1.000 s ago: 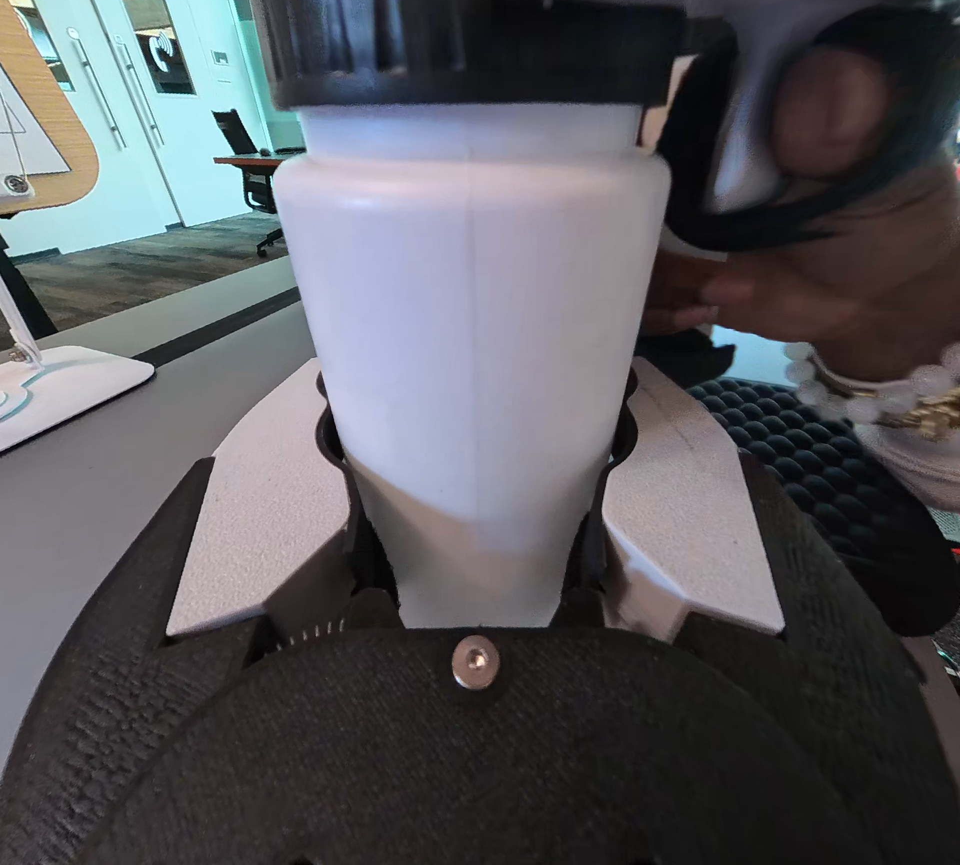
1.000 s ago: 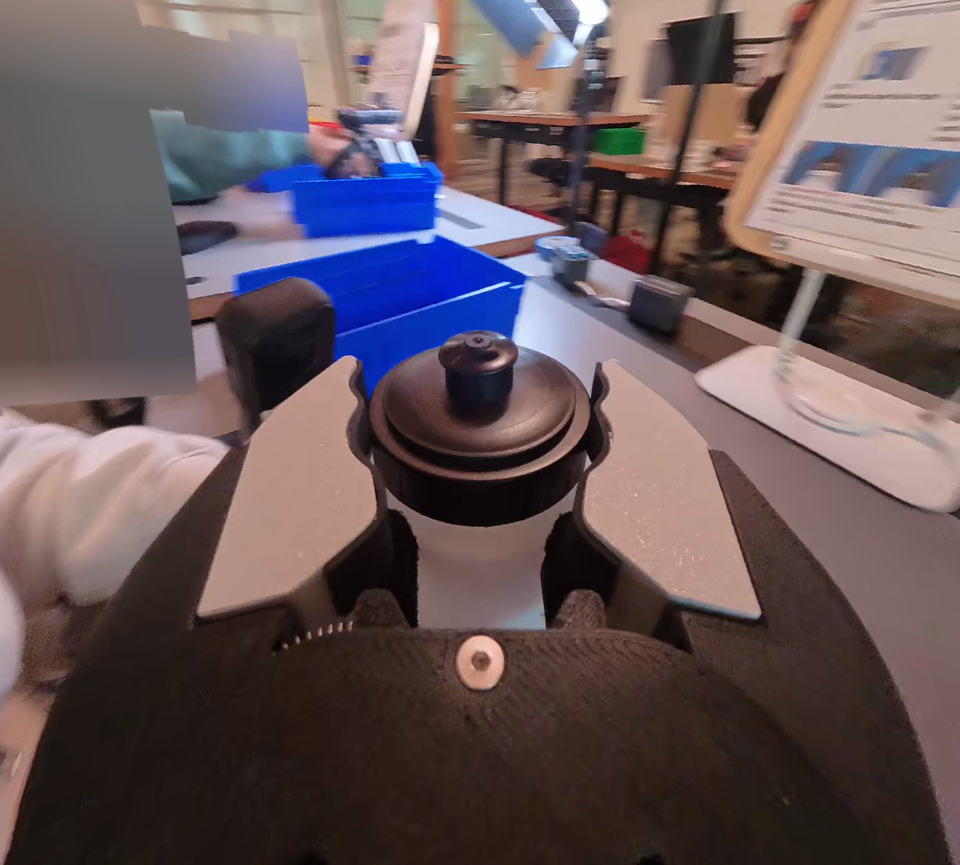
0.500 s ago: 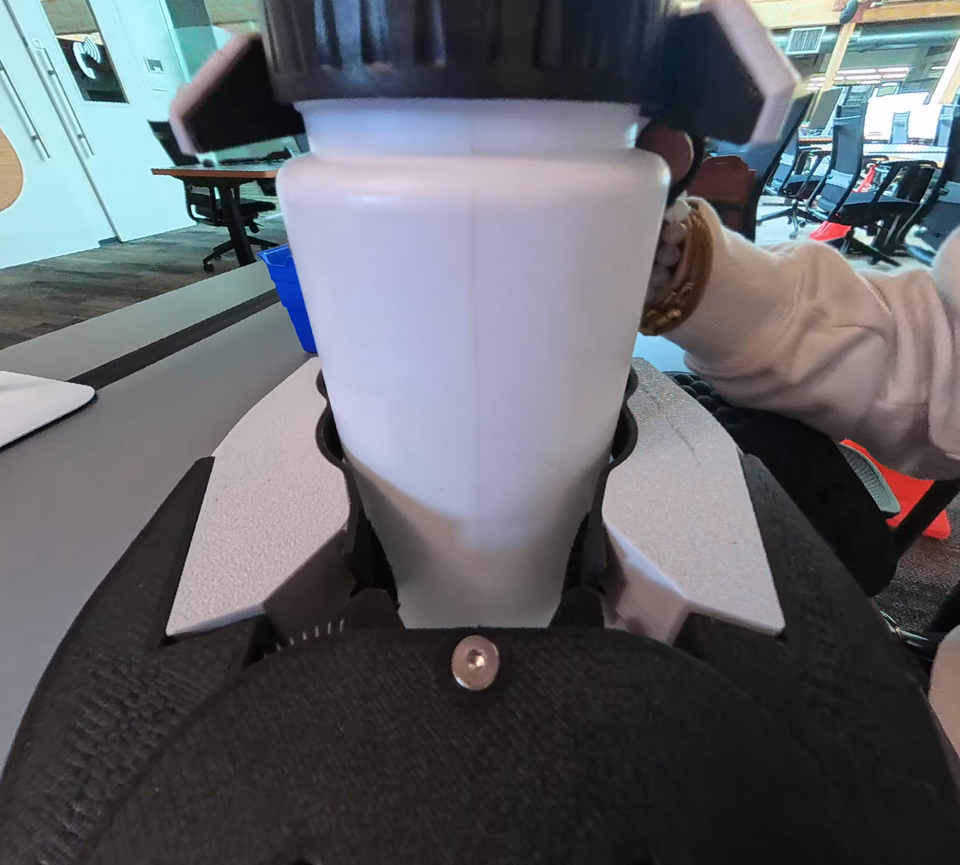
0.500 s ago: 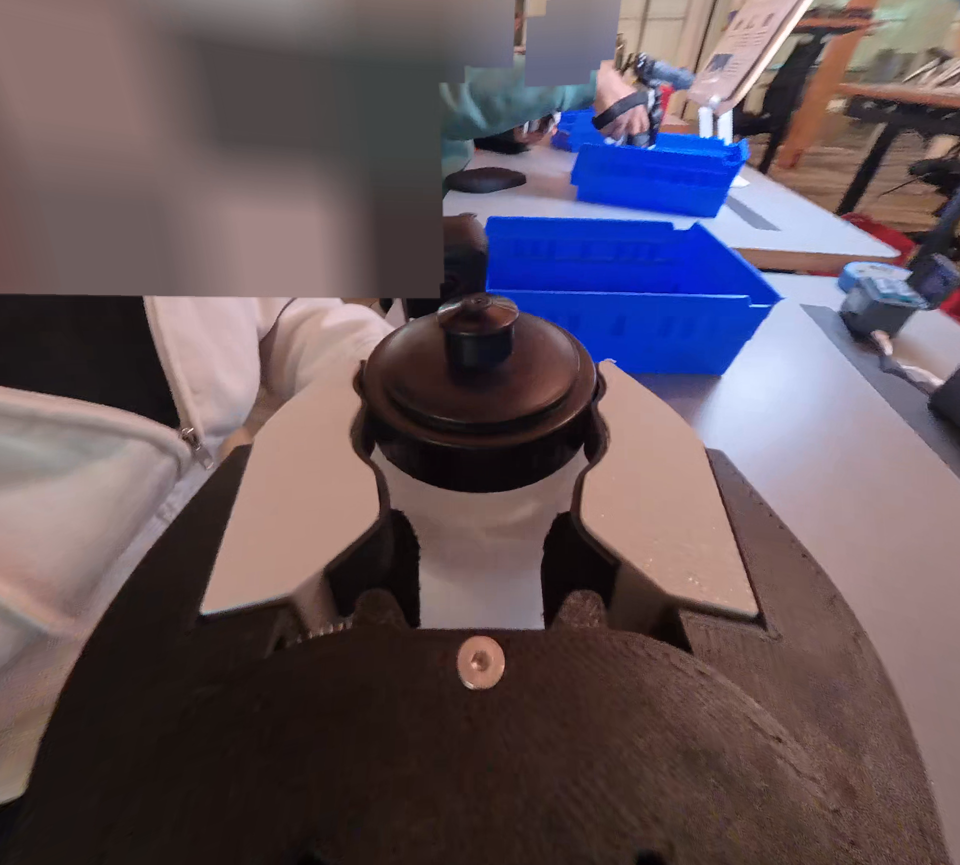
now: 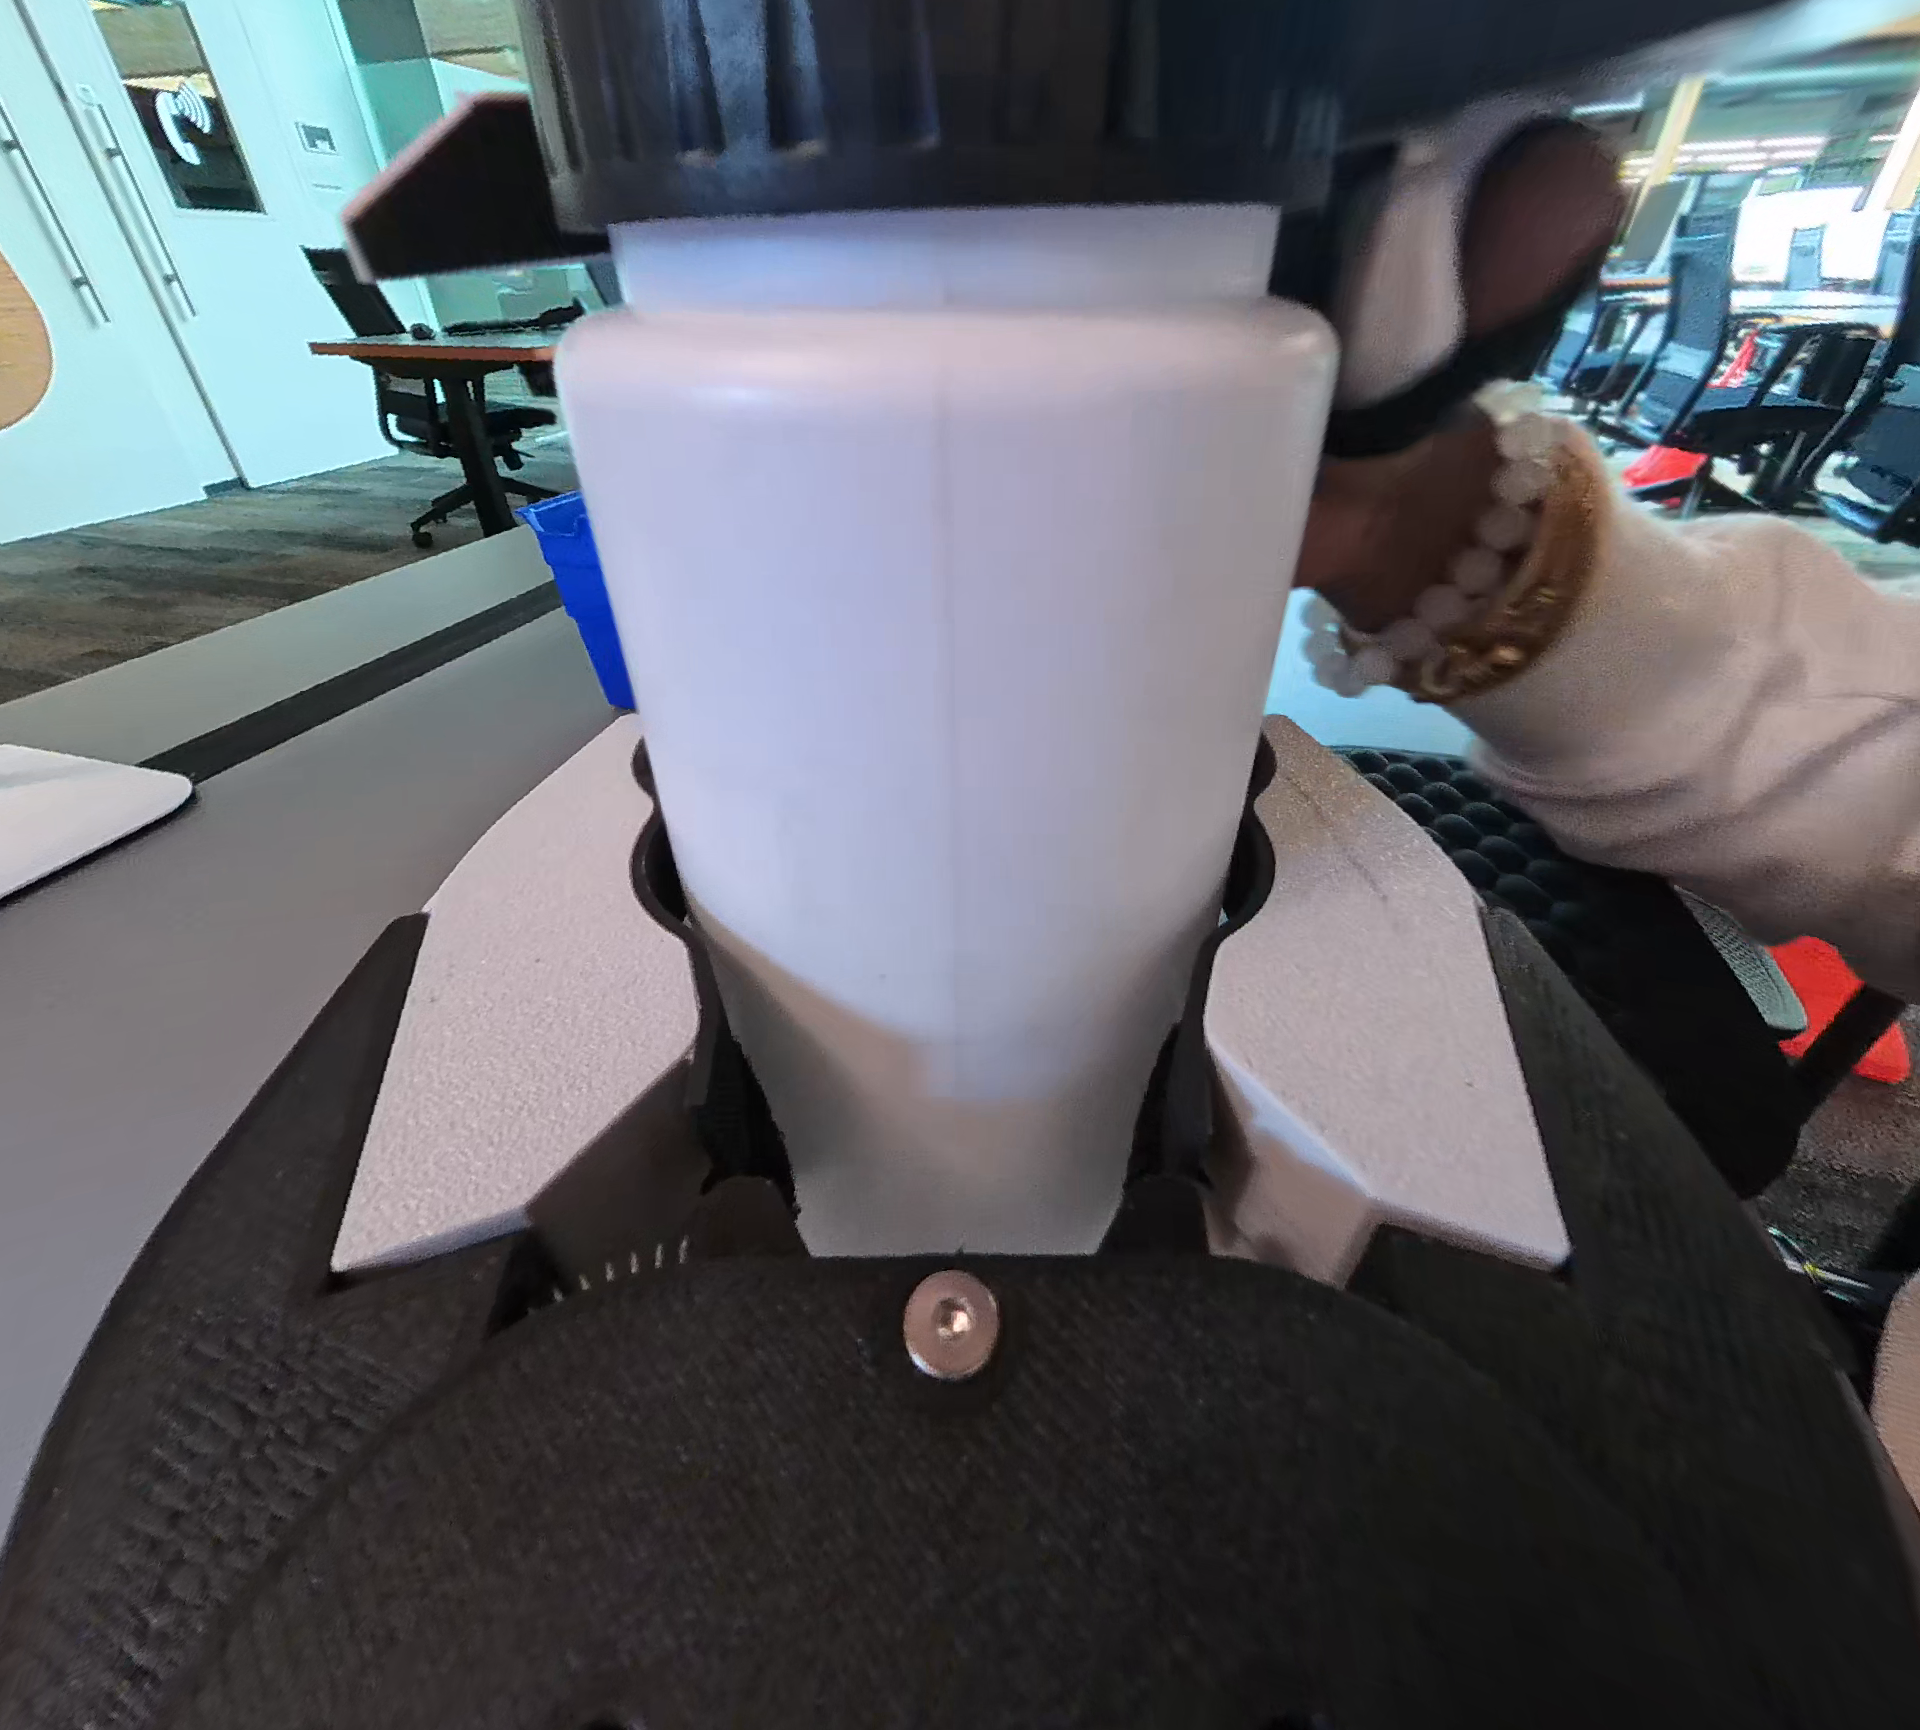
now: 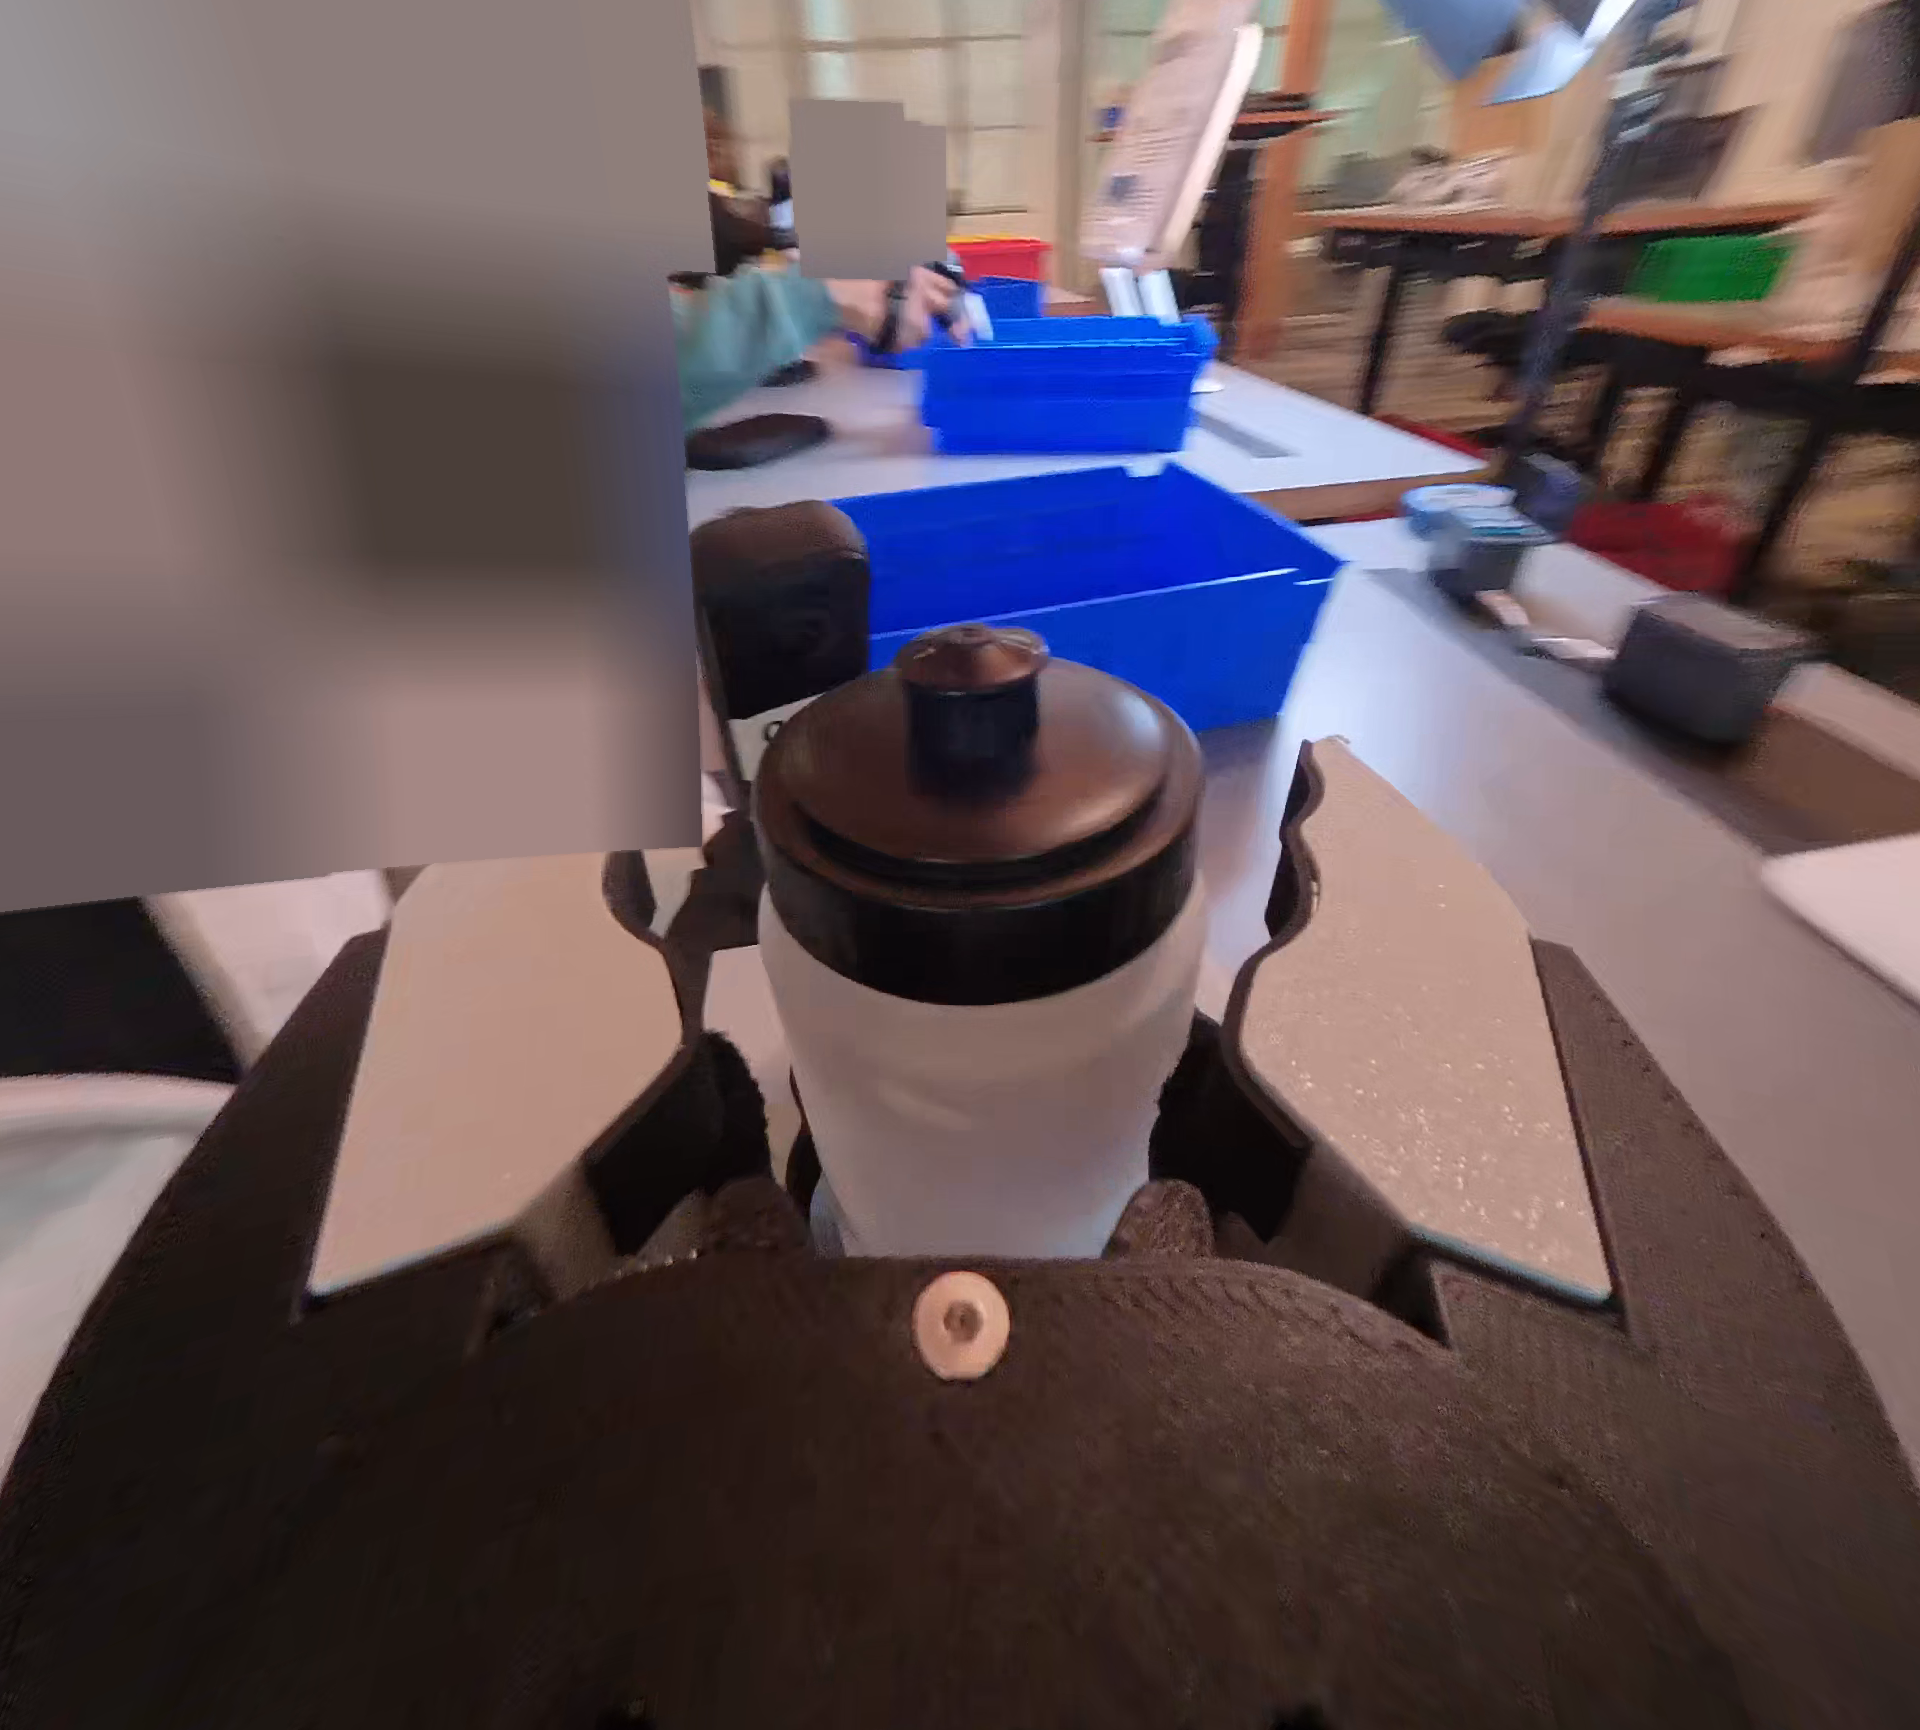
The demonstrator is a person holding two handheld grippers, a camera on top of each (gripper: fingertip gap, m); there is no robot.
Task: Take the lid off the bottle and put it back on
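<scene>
White plastic bottle [image 5: 945, 641] upright, long axis vertical, lower body clamped between left gripper [image 5: 951, 911] fingers [image 5: 540, 984]; both sides pressed in contact. Black ribbed lid [image 5: 935, 18] seated on neck, no gap visible at the collar.

Right gripper [image 6: 971, 911] comes in level with the lid [image 6: 977, 859]. Its fingers [image 6: 1403, 1057] stand apart, one either side of the lid, clear space on both flanks; not gripping. Left wrist view shows the same: a dark finger tip [image 5: 457, 189] just left of lid, rest blurred at right.

Lid lies dead centre between right fingers, spout [image 6: 971, 704] pointing up. Right gripper nearer the lid, left nearer the base.

Judgement: regrip between turns, or lid just released; cannot tell whether it is tight. Blue bin [image 6: 1091, 579] on table [image 6: 1558, 828] behind, well apart
</scene>
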